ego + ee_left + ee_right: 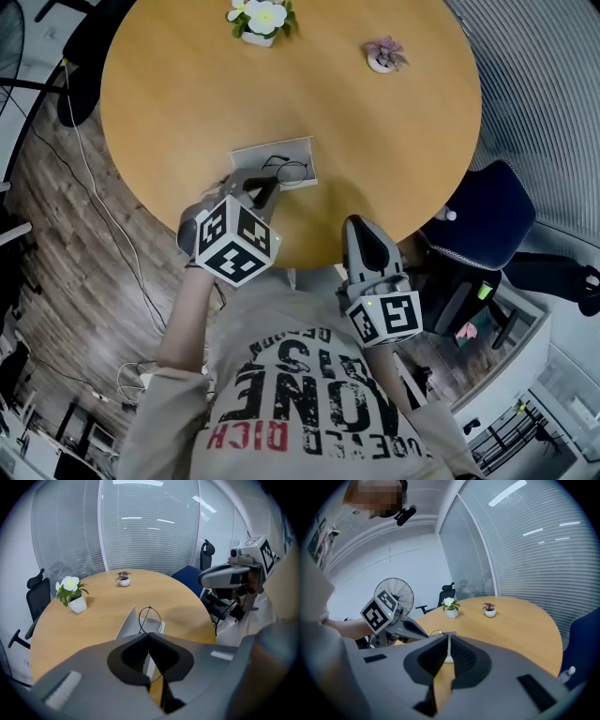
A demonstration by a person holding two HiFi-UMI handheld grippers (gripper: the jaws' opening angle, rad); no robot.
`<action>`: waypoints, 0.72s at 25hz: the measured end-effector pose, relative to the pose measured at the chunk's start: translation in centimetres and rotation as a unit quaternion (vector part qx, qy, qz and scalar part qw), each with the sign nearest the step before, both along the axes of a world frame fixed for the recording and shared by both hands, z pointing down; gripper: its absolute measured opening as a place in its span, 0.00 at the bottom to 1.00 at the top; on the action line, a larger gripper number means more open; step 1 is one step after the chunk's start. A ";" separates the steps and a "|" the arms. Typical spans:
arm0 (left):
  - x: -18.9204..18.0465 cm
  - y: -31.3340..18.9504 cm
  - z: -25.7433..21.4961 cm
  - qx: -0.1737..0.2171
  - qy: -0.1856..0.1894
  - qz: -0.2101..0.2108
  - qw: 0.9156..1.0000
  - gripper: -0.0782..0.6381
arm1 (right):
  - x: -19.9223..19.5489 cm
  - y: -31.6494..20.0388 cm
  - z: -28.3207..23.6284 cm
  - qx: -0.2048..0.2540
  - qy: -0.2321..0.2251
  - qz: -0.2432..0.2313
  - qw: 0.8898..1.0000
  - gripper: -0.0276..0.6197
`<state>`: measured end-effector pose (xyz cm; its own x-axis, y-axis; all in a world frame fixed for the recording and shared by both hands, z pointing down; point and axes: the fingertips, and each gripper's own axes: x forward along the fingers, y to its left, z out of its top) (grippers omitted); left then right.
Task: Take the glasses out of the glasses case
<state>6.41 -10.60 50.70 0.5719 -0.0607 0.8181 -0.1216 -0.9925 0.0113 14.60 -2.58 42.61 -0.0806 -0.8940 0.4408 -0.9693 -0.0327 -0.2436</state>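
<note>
Extraction under way at the near edge of a round worktop [187, 103].
Tilted down for a clean pull: left hand-held gripper [149, 634], clenched on what looks like a wire temple. Parked clear beside it: right hand-held gripper [448, 638], squeezed shut on nothing. On the worktop, open glasses case [272, 150]; at its near lip, glasses [291, 172].

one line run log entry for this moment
left tongs: shut on glasses | glasses case: open on table | right tongs: shut, empty
</note>
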 end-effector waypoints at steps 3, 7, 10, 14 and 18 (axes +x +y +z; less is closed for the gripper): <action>-0.4 0.6 -1.3 0.007 0.022 -0.010 1.000 0.13 | -0.5 -0.1 -0.7 0.013 0.004 -0.006 1.000 0.09; -1.2 1.3 -3.4 0.016 0.049 -0.028 0.998 0.13 | -1.3 0.0 -1.8 0.030 0.003 -0.012 0.999 0.09; -1.5 1.4 -5.1 0.035 0.076 -0.046 0.995 0.13 | -1.5 -0.2 -2.8 0.050 0.003 -0.020 0.999 0.09; -1.7 1.1 -7.8 0.069 0.125 -0.087 0.986 0.13 | -1.5 -0.7 -4.9 0.079 0.001 -0.039 0.996 0.09; -2.1 1.3 -10.9 0.108 0.168 -0.132 0.971 0.13 | -1.6 -0.3 -7.3 0.109 -0.002 -0.062 0.992 0.09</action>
